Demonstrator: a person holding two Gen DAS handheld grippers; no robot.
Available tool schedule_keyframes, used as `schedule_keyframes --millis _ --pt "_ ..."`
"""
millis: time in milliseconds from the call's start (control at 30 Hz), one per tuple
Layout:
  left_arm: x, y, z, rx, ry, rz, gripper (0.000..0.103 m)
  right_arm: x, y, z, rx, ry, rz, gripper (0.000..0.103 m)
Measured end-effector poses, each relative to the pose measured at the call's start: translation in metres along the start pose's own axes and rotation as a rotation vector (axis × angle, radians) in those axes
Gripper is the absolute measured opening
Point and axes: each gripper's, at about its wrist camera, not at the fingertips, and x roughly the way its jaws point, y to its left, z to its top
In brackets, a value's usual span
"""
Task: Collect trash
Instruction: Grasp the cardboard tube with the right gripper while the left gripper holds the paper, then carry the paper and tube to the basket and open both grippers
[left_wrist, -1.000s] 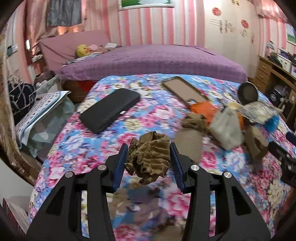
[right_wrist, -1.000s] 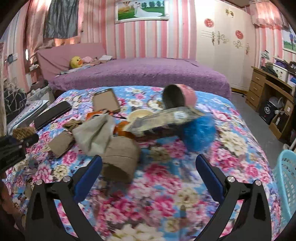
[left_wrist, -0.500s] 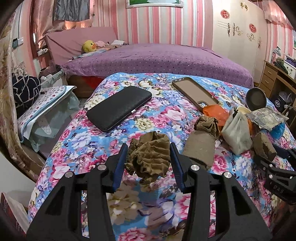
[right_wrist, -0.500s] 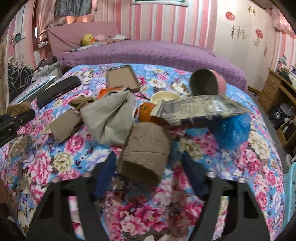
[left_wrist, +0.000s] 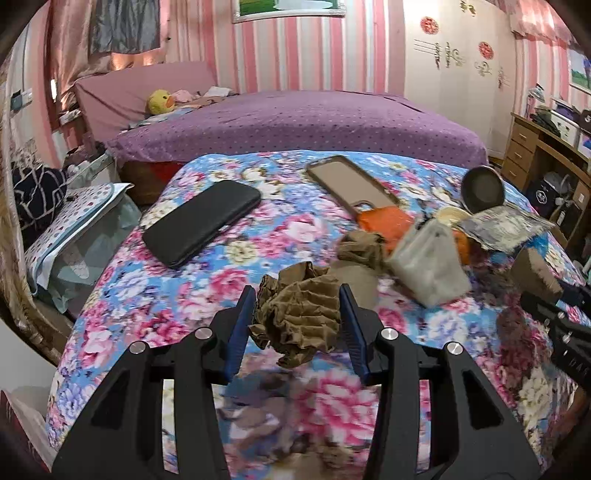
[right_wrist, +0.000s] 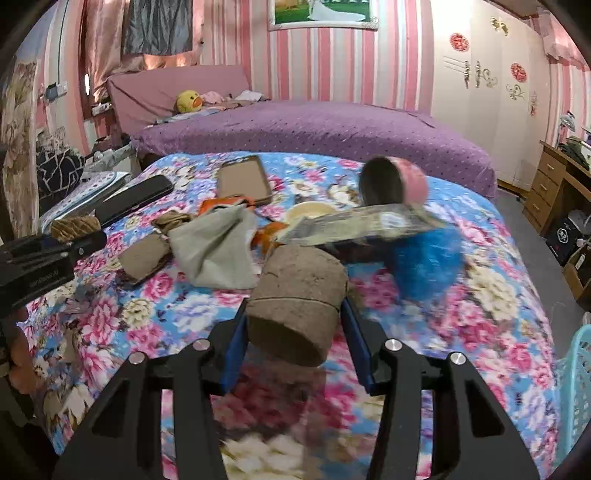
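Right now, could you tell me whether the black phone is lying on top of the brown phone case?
No, the black phone lies apart from the brown phone case, with bare floral cover between them.

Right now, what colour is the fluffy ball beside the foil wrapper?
Bright blue; the fluffy ball shows best in the right wrist view, right of the foil wrapper.

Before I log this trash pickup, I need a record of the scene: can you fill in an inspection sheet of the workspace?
Surface: floral bedspread, cluttered toward the right.
Job's things: crumpled brown paper in the left tongs; brown cardboard roll between the right tongs, whose jaws are closing on it.
Clutter: grey pouch, orange wrapper, foil packet, blue ball, pink cup, black phone, brown phone case.
Grippers: both loaded.
Cables: nothing seen.
Surroundings: purple bed, wooden desk, turquoise basket.
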Motion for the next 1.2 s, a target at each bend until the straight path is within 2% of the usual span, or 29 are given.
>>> schedule_keyframes --millis 167,467,733,833,967,1200 --pt "-0.004 -0.022 -0.003 0.009 -0.004 -0.037 0.044 -0.014 -0.025 -0.004 0.011 -0.026 -0.033 0.049" --pt "-0.018 -0.067 -0.005 0.035 -0.047 -0.05 0.045 -0.039 -0.063 -0.005 0.03 -0.076 -0.073 0.049" --pt "-0.038 -0.12 0.006 0.067 -0.104 -0.077 0.044 -0.068 -0.132 -0.01 0.073 -0.099 -0.151 0.049" --pt "-0.042 -0.148 0.012 0.062 -0.11 -0.121 0.044 -0.084 -0.166 -0.017 0.103 -0.109 -0.201 0.049" --pt "-0.049 -0.199 0.011 0.103 -0.126 -0.177 0.044 -0.106 -0.214 -0.029 0.141 -0.114 -0.274 0.049" --pt "-0.056 -0.28 -0.003 0.174 -0.117 -0.269 0.045 -0.13 -0.282 -0.059 0.176 -0.074 -0.382 0.049"
